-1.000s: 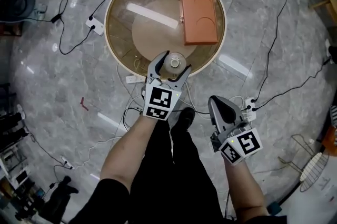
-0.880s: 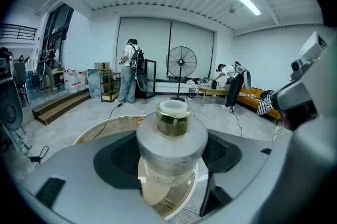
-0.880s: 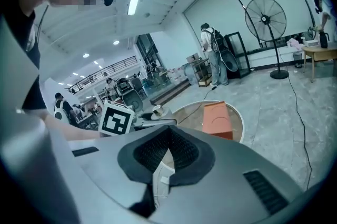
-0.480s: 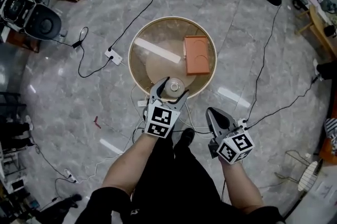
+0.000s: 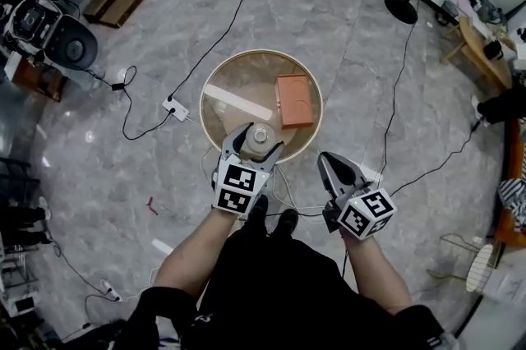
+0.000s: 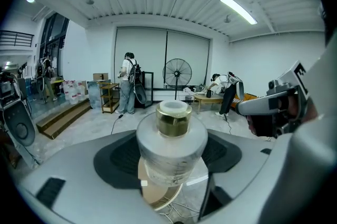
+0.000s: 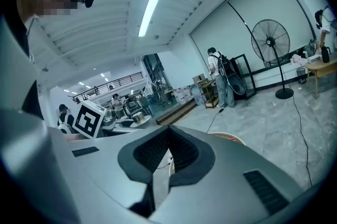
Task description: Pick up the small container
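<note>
Surface: round table (image 5: 246,73), frame centre.
Left gripper (image 5: 258,136): clamped around small container (image 6: 171,139); lift level.
Right gripper (image 5: 329,159): closed, empty.

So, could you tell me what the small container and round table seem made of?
The small container looks frosted, probably plastic or glass, with a shiny metallic-looking gold band. The round table top is glossy, see-through, likely glass, mirroring a light.
</note>
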Demonstrator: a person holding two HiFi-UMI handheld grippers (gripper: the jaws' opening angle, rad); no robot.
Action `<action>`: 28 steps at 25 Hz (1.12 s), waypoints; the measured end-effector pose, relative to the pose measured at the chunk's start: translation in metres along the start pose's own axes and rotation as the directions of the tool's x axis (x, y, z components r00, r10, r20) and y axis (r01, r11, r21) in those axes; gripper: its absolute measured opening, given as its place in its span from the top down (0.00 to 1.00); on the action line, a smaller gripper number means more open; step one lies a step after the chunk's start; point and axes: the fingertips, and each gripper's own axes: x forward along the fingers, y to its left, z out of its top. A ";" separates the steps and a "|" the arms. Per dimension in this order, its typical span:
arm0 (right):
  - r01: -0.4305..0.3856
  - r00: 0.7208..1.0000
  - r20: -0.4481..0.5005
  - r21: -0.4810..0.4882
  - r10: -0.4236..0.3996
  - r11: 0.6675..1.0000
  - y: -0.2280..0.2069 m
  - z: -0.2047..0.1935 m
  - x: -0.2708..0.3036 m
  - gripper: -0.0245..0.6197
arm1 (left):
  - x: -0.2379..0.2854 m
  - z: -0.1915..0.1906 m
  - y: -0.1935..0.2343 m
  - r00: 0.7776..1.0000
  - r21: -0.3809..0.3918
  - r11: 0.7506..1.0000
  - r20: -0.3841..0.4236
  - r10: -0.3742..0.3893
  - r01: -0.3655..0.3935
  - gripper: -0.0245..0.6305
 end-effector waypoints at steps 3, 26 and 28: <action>0.007 1.000 0.019 -0.008 -0.007 1.000 0.006 0.014 -0.008 0.94 | -0.019 0.015 -0.005 1.000 -0.005 1.000 0.007 0.002 -0.002 0.44; 0.046 0.988 0.155 -0.165 -0.020 0.985 0.030 0.057 -0.038 0.95 | -0.054 0.040 -0.019 1.000 0.035 0.999 0.011 -0.028 0.028 0.44; 0.045 0.989 0.147 -0.186 -0.018 0.982 0.033 0.057 -0.040 0.95 | -0.056 0.040 -0.019 1.000 0.030 0.999 0.019 -0.021 0.020 0.44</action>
